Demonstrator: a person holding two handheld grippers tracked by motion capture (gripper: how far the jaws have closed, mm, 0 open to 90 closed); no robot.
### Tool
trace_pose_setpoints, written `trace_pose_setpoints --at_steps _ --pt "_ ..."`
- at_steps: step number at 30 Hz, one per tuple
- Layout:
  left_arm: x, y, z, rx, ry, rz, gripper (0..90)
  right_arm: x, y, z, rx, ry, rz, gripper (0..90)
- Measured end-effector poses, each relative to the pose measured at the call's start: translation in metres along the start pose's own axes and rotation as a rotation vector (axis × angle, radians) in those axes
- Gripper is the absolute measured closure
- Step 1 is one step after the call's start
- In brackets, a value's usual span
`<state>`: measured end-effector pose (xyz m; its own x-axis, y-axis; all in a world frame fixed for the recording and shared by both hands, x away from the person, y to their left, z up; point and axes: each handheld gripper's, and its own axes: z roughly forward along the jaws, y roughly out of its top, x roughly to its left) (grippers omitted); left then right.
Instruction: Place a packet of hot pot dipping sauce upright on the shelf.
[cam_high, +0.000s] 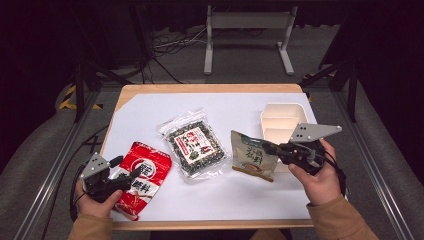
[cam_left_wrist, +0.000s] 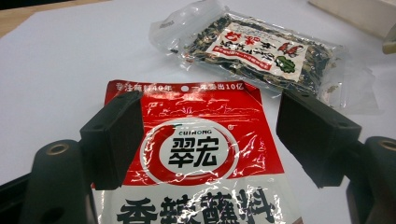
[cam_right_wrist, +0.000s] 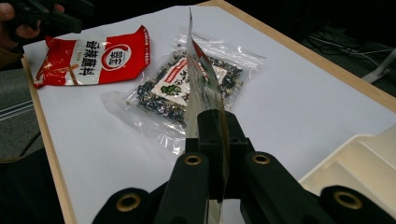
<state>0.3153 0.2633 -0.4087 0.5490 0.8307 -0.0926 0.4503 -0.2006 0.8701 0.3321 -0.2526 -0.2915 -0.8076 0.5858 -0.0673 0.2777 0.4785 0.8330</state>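
Gripping green pouch (cam_high: 253, 156) by its right edge: right gripper (cam_high: 274, 149) clamped shut, pouch lifted just left of white tray (cam_high: 281, 111) at the desk's right edge. Left gripper (cam_high: 128, 175) spread wide over red sachet (cam_high: 141, 176), front-left corner, long axis running away. Middle: clear seaweed bag (cam_high: 194, 143). Three packets, one tray.

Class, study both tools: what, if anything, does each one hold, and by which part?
The right tool pinches the green packet by its right edge, jaws shut. The left tool holds nothing; its jaws stand open over the red packet.
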Motion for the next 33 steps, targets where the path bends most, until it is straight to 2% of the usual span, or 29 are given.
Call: trace_pose_setpoints --at_steps 9,19,29,33 --pt "0.001 -0.001 -0.001 0.006 0.008 -0.002 23.8 -0.013 0.016 -0.008 -0.01 0.012 -0.001 89.9" --pt "0.003 -0.003 -0.004 0.007 0.013 -0.015 23.6 -0.025 0.032 -0.016 -0.016 0.0 -0.035 89.8" --pt "0.004 -0.006 -0.006 0.014 0.016 -0.021 23.5 -0.038 0.039 -0.021 -0.034 0.007 -0.047 89.9" --pt "0.003 -0.007 -0.007 0.019 0.013 -0.019 23.4 -0.047 0.043 -0.025 -0.039 -0.002 -0.071 89.9"
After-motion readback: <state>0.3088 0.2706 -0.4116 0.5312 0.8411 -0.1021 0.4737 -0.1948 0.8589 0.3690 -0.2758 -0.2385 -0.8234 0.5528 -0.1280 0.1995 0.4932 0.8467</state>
